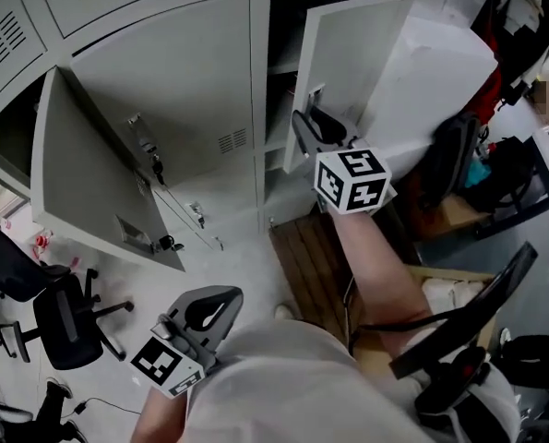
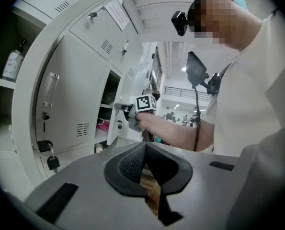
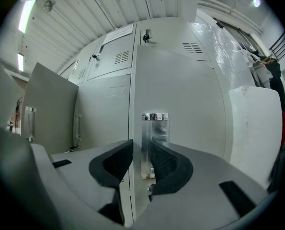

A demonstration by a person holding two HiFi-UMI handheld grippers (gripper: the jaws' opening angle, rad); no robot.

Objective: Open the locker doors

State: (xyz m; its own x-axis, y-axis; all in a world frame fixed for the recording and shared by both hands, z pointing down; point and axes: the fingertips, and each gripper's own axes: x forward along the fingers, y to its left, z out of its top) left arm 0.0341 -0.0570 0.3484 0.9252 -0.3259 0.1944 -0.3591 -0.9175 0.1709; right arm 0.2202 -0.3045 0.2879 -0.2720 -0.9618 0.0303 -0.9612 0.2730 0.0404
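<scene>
Nearest, the right hand-held gripper (image 3: 142,147), clamped on the door handle (image 3: 154,123) at twelve o'clock, may slip off if pulled askew; the left hand-held gripper (image 2: 144,148) hangs closed.

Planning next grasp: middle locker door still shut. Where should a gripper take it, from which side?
Take the upright bar handle by the middle door's left edge, above the hanging key. Come straight at the door face, jaws level, one each side: the bar is vertical and seems to stand off the panel. The right gripper holds the right door by its handle that way.
</scene>
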